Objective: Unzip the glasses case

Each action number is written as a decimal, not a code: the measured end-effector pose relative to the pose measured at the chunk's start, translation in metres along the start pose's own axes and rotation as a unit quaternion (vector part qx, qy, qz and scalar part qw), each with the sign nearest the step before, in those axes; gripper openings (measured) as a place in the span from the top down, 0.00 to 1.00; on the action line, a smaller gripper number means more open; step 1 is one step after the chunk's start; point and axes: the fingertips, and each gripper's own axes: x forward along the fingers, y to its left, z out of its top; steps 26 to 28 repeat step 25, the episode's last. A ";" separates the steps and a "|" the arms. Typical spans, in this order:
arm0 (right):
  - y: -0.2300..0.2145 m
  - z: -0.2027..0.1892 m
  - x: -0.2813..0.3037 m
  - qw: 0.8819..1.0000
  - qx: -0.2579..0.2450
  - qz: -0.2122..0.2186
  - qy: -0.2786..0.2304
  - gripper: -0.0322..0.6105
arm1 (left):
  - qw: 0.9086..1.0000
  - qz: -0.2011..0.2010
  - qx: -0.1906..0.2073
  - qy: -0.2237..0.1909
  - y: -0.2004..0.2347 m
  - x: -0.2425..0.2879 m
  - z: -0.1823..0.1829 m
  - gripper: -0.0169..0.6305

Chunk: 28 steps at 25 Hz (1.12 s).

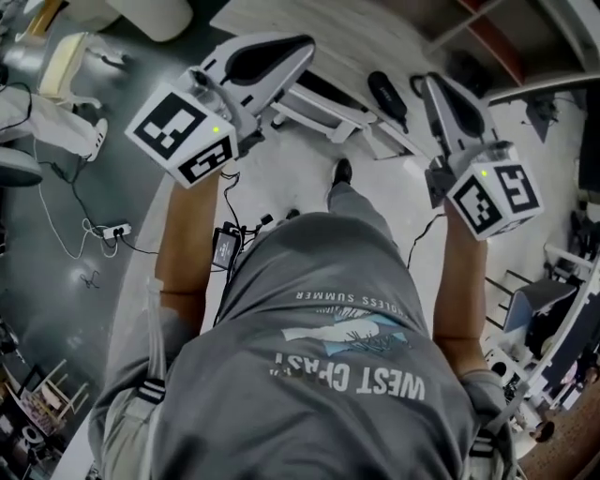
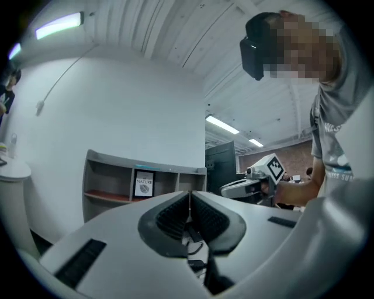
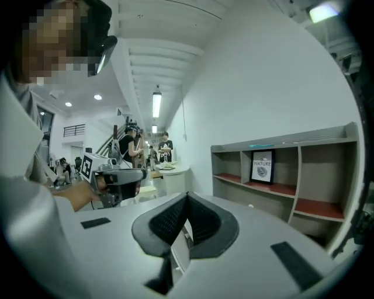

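On the pale desk (image 1: pixel 328 28) at the top of the head view lies the dark oblong glasses case (image 1: pixel 386 94). It is too small to tell whether the zip is open, and nothing touches it. The right tongs (image 1: pixel 427 84) show just beside the case in that view and the left tongs (image 1: pixel 305 45) further left. Both are held up in front of the person's grey T-shirt (image 1: pixel 319 309), well apart from each other. Each gripper view shows its own tongs closed, ribbed pads together with nothing between them, and the other tongs off to the side. Beyond them stands a grey shelf unit (image 3: pixel 280 169) holding a framed NATURE print (image 3: pixel 262 166). People (image 3: pixel 131 146) stand far back by a round white table (image 3: pixel 172 175). Cables (image 1: pixel 66 216) and a power strip (image 1: pixel 114 230) lie on the floor.
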 end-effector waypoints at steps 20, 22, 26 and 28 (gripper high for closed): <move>0.019 0.017 -0.056 1.000 0.010 -0.009 -0.021 0.94 | 1.000 0.009 0.028 -0.005 -0.033 -0.007 0.008 0.96; 0.019 0.015 -0.059 1.000 0.011 -0.009 -0.019 0.94 | 1.000 0.007 0.027 -0.004 -0.036 -0.006 0.007 0.96; 0.018 0.013 -0.062 1.000 0.012 -0.008 -0.017 0.94 | 1.000 0.004 0.025 -0.002 -0.039 -0.003 0.005 0.96; 0.018 0.013 -0.062 1.000 0.012 -0.008 -0.017 0.94 | 1.000 0.004 0.025 -0.002 -0.039 -0.003 0.005 0.96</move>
